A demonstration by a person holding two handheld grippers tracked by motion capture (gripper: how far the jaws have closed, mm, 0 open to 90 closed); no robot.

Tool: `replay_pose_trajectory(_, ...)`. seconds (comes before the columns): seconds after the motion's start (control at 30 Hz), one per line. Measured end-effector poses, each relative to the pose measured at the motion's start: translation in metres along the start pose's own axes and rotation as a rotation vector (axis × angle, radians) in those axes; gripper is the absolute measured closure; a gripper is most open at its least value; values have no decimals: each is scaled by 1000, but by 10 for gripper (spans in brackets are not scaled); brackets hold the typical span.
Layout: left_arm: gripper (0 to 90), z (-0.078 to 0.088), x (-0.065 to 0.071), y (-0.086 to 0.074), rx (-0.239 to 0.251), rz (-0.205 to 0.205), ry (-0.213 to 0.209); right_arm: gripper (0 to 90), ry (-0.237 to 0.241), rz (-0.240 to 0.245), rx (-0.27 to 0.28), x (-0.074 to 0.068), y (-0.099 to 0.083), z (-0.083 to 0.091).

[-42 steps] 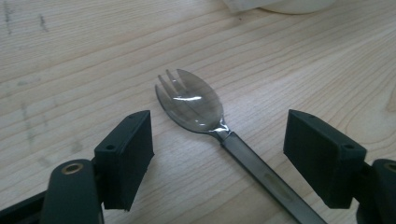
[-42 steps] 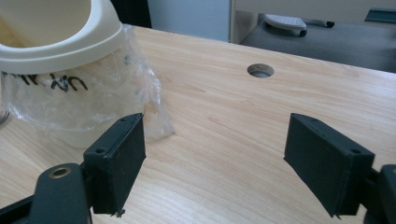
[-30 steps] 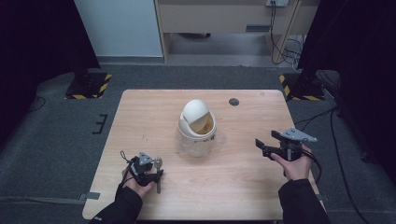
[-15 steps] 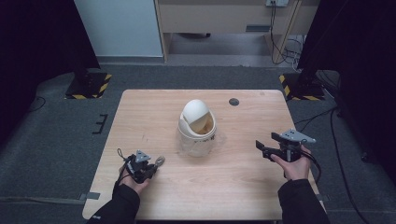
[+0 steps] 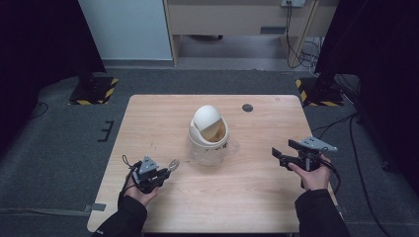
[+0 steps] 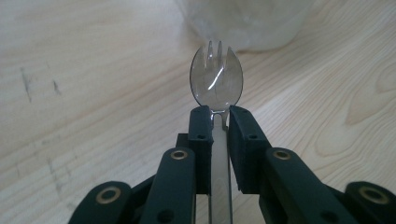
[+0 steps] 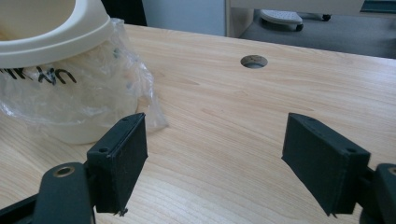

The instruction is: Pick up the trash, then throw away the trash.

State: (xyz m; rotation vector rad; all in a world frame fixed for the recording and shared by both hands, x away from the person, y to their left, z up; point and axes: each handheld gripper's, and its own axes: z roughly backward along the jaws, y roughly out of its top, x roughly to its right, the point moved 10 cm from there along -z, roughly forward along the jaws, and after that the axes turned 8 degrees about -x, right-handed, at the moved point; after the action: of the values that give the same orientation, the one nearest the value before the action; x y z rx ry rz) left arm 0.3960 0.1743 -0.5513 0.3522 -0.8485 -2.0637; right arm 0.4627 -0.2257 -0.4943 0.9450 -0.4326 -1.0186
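The left tool [image 6: 218,116] clamps a clear spork [image 6: 216,81] by its handle, aimed at the bin [image 5: 209,134]; the right tool [image 7: 215,163] waits wide open, empty, near the surface's right edge.

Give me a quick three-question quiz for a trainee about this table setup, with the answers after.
1. True or false: the left gripper is shut on a clear spork.
2. Multiple choice: the right gripper is A) shut on the bag, B) open and holding nothing, C) inside the bin.
3. Short answer: what lines the white bin in the middle of the table?

Key
1. True; the jaws pinch its handle, and the tined bowl points toward the bin.
2. B; its jaws stand wide apart above bare wood.
3. A clear plastic bag, which bunches out below the bin's rim.
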Motion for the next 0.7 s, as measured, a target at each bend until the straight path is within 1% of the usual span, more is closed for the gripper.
replay_pose_trajectory(0.07, 792, 4, 2, 6, 36, -1, -8, 223, 1, -3, 6, 0, 1, 0)
replay_pose_trajectory(0.2, 792, 21, 8, 27, 144, -8, -27, 223, -2, 1, 9, 2, 3, 1)
replay_pose_trajectory(0.23, 793, 21, 8, 27, 144, -8, -27, 223, -2, 1, 9, 2, 3, 1)
replay_pose_trajectory(0.27, 792, 30, 12, 38, 203, -4, -41, 224, -5, -4, 23, 2, 5, 3)
replay_pose_trajectory(0.3, 792, 35, 15, 43, 230, -10, -45, 225, -5, -6, 30, 2, 7, 4)
replay_pose_trajectory(0.33, 792, 35, 15, 43, 230, -10, -45, 225, -5, -7, 35, 1, 9, 5)
replay_pose_trajectory(0.37, 792, 43, 19, 54, 275, -30, -37, 225, -4, -8, 43, 1, 11, 7)
replay_pose_trajectory(0.4, 792, 47, 21, 60, 299, -40, -35, 226, -4, -7, 51, 1, 13, 8)
replay_pose_trajectory(0.43, 792, 47, 21, 60, 299, -40, -35, 226, -4, -7, 51, 1, 13, 8)
replay_pose_trajectory(0.47, 793, 54, 25, 69, 339, -55, -32, 235, -2, -5, 64, 0, 17, 10)
replay_pose_trajectory(0.5, 792, 54, 25, 69, 339, -55, -32, 241, 0, -5, 71, -1, 19, 12)
replay_pose_trajectory(0.57, 792, 61, 29, 78, 379, -64, -33, 246, 4, -6, 79, -2, 21, 13)
replay_pose_trajectory(0.6, 792, 63, 30, 81, 390, -65, -33, 253, 9, -10, 98, -3, 27, 16)
replay_pose_trajectory(0.63, 793, 67, 33, 88, 413, -70, -38, 254, 14, -10, 106, -4, 29, 18)
replay_pose_trajectory(0.7, 793, 70, 37, 97, 434, -82, -42, 255, 16, -12, 120, -5, 34, 20)
